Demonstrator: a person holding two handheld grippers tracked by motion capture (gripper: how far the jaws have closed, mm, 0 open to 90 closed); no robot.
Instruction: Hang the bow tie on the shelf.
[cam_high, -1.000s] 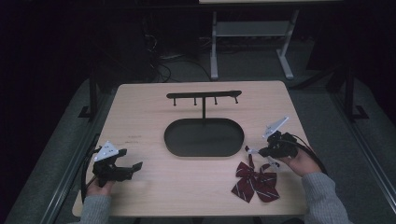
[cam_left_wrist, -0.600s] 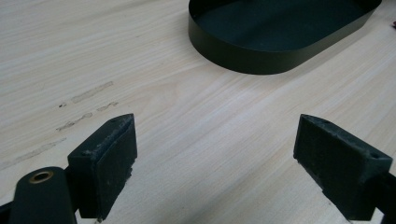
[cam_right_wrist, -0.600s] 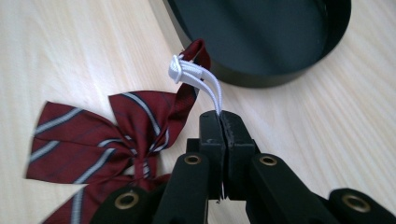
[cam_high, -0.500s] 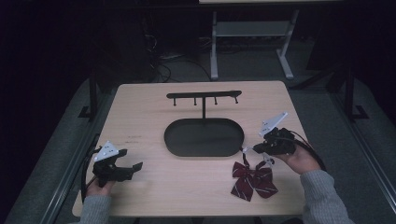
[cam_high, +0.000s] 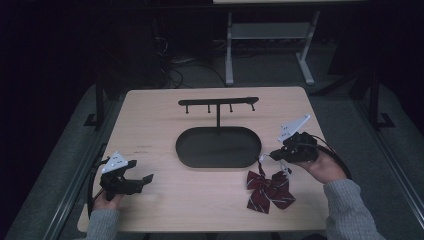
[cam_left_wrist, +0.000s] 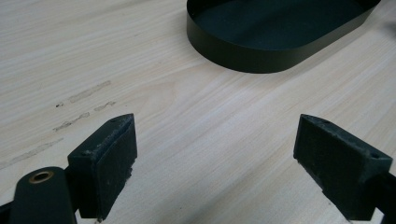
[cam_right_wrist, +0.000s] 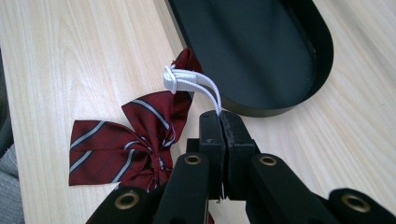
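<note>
A dark red striped bow tie lies on the wooden table in front of the black oval tray. Its white elastic band runs up into my right gripper, which is shut on the band's loop a little above the table. The bow hangs partly pulled up by the band, its lower part still on the wood. My left gripper rests low at the table's front left, open, with nothing between its pads.
A black T-shaped stand with a row of pegs rises from the tray's back edge. The tray's wall lies ahead of the left gripper. Beyond the table stand a white frame and cables on a dark floor.
My right gripper has risen a little with the elastic band, drawing the bow tie's top end up and toward the tray. The left gripper has stayed still.
</note>
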